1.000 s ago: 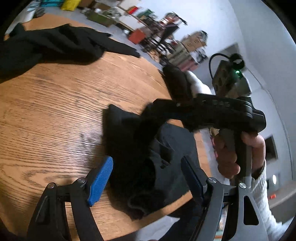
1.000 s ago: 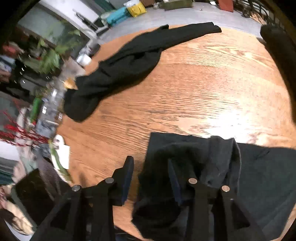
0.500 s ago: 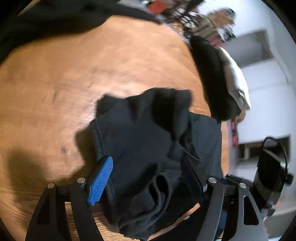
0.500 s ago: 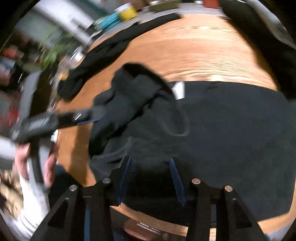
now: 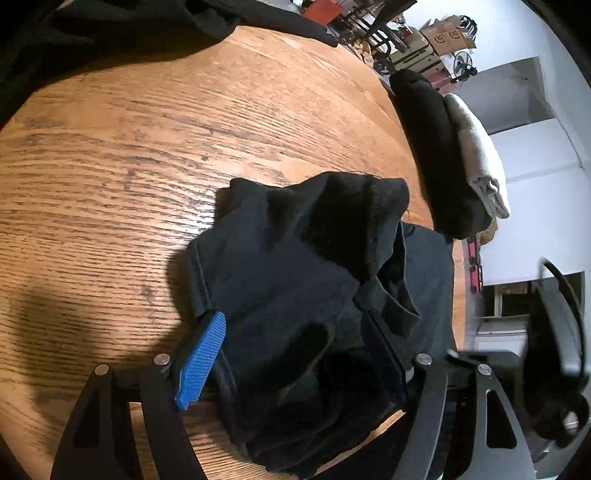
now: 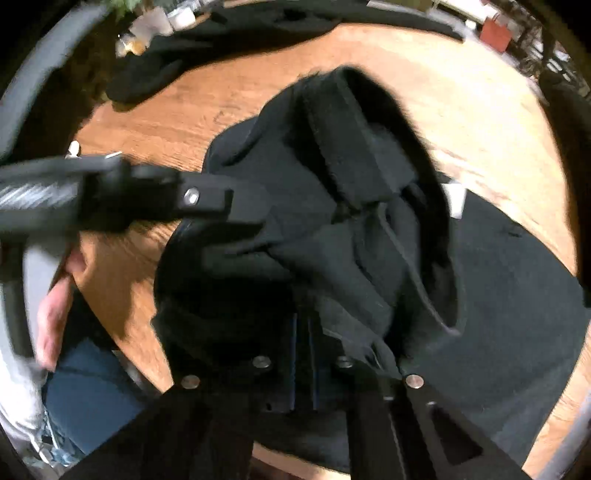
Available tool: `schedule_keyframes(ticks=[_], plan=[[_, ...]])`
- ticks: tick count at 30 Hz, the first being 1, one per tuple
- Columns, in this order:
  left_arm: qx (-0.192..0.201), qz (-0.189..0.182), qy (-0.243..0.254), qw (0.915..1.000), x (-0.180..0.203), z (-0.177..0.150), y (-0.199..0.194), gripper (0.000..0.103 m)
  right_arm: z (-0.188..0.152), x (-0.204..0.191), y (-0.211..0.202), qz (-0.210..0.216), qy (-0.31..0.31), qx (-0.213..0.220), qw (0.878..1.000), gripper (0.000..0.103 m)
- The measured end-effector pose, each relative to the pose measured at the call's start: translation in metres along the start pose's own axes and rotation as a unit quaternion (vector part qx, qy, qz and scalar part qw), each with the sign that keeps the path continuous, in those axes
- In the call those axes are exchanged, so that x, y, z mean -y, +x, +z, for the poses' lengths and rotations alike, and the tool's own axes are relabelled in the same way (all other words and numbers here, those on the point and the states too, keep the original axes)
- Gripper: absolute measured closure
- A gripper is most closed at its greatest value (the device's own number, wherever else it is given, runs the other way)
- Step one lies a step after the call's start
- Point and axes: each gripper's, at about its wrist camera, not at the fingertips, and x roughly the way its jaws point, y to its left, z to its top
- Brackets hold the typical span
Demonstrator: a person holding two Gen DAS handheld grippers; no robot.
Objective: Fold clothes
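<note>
Left wrist view: left tool point(image 5: 291, 354) spread wide, blue pad point(image 5: 201, 363) on one side of a bunched dark garment point(image 5: 295, 280), other finger on the far side; cloth sits between the fingers but pads don't look pressed on it, so prob. staged for a pinch, not gripping yet. Garment lies crumpled at near edge of the round wooden counter point(image 5: 129, 155), part hanging off the rim — likely pulled close so both tools reach it. Stack of folded items, black + grey point(image 5: 454, 155), parked at far-right edge, prob. the done pile. More dark clothing point(image 5: 110, 26) at far side, waiting.

Right wrist view: right tool point(image 6: 306, 354) pressed together, pads nearly meeting low in frame w/ garment point(image 6: 351, 221) folds right at them; looks like it pinches a thin edge, but dark-on-dark + motion blur, can't confirm the cloth is caught. Left tool point(image 6: 236, 218) blurred here. Garment type unclear; white tag point(image 6: 456, 201) visible. Person's hand point(image 6: 55, 306) cut off at frame edge.
</note>
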Motion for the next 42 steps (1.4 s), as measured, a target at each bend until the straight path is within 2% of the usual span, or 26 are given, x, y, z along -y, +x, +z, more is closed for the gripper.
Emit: schedule_keyframes(ticks=[3, 5, 6, 8, 9, 10, 11, 12, 15, 17, 19, 21, 23, 25, 28, 29, 30, 31, 32, 34, 35, 37, 39, 40, 42], plan=[[0.002, 0.003, 0.008, 1.0, 0.003, -0.003, -0.004, 0.027, -0.031, 0.008, -0.025, 0.021, 0.027, 0.028, 0.999, 0.097], [-0.002, 0.001, 0.016, 0.9999, 0.005, -0.011, -0.007, 0.027, -0.054, 0.01, -0.028, 0.027, 0.037, 0.03, 0.999, 0.096], [-0.006, 0.001, 0.021, 0.9998, 0.007, -0.017, -0.009, 0.027, -0.062, 0.008, -0.022, 0.026, 0.037, 0.018, 0.999, 0.092], [-0.014, -0.001, 0.033, 0.9993, 0.009, -0.028, -0.013, 0.027, -0.076, 0.009, 0.001, 0.032, 0.04, -0.032, 0.998, 0.09], [-0.019, -0.003, 0.039, 0.999, 0.01, -0.035, -0.015, 0.027, -0.08, 0.011, 0.005, 0.037, 0.046, -0.04, 0.997, 0.089], [-0.023, -0.005, 0.046, 0.9986, 0.011, -0.042, -0.015, 0.027, -0.081, 0.017, 0.001, 0.045, 0.056, -0.03, 0.997, 0.087], [-0.026, -0.007, 0.051, 0.9983, 0.011, -0.05, -0.016, 0.027, -0.083, 0.023, -0.004, 0.053, 0.067, -0.02, 0.996, 0.073], [-0.027, -0.007, 0.053, 0.9982, 0.011, -0.057, -0.016, 0.027, -0.084, 0.028, -0.008, 0.061, 0.077, -0.01, 0.995, 0.054], [-0.039, -0.01, 0.038, 0.9985, 0.004, -0.078, -0.012, 0.027, -0.081, 0.054, -0.024, 0.071, 0.124, 0.033, 0.989, 0.044], [-0.013, -0.01, 0.04, 0.9991, 0.006, -0.092, -0.019, 0.027, -0.069, 0.078, -0.025, 0.079, 0.172, 0.055, 0.98, 0.042], [0.027, -0.022, 0.057, 0.9978, 0.014, -0.107, -0.034, 0.027, -0.057, 0.101, -0.02, 0.092, 0.215, 0.067, 0.97, 0.045], [0.071, -0.003, 0.093, 0.9931, 0.023, -0.128, -0.049, 0.027, -0.049, 0.121, -0.008, 0.115, 0.245, 0.059, 0.961, 0.051], [0.117, 0.06, 0.147, 0.9803, 0.037, -0.149, -0.056, 0.027, -0.047, 0.129, 0.0, 0.147, 0.247, 0.054, 0.956, 0.054], [0.152, 0.12, 0.214, 0.9575, 0.056, -0.166, -0.055, 0.027, -0.044, 0.122, 0.006, 0.159, 0.237, 0.054, 0.957, 0.057], [0.174, 0.162, 0.29, 0.9268, 0.079, -0.178, -0.045, 0.027, -0.043, 0.122, 0.012, 0.163, 0.228, 0.064, 0.958, 0.056], [0.18, 0.178, 0.314, 0.915, 0.086, -0.18, -0.04, 0.027, -0.042, 0.123, 0.013, 0.168, 0.224, 0.067, 0.958, 0.06], [0.186, 0.193, 0.337, 0.9024, 0.093, -0.183, -0.036, 0.027, -0.043, 0.122, 0.012, 0.173, 0.215, 0.072, 0.959, 0.086], [0.186, 0.214, 0.359, 0.8895, 0.099, -0.184, -0.029, 0.027, -0.044, 0.12, 0.008, 0.179, 0.195, 0.078, 0.961, 0.099], [0.181, 0.236, 0.374, 0.8782, 0.101, -0.182, -0.021, 0.027, -0.045, 0.119, 0.004, 0.174, 0.18, 0.085, 0.964, 0.098], [0.174, 0.257, 0.393, 0.8656, 0.101, -0.178, -0.011, 0.027, -0.048, 0.125, -0.001, 0.14, 0.177, 0.099, 0.969, 0.098], [0.168, 0.258, 0.395, 0.8656, 0.099, -0.174, -0.006, 0.027, -0.051, 0.131, -0.002, 0.134, 0.185, 0.099, 0.968, 0.098], [0.151, 0.237, 0.379, 0.8817, 0.093, -0.164, -0.006, 0.027, -0.06, 0.14, -0.004, 0.116, 0.194, 0.1, 0.969, 0.084], [0.147, 0.207, 0.361, 0.8974, 0.091, -0.157, -0.009, 0.027, -0.071, 0.142, -0.009, 0.121, 0.203, 0.113, 0.965, 0.056], [0.149, 0.187, 0.352, 0.9052, 0.091, -0.155, -0.014, 0.027, -0.077, 0.141, -0.013, 0.134, 0.206, 0.126, 0.961, 0.054], [0.156, 0.154, 0.343, 0.9134, 0.092, -0.15, -0.022, 0.027, -0.09, 0.133, -0.024, 0.162, 0.201, 0.154, 0.954, 0.054]])
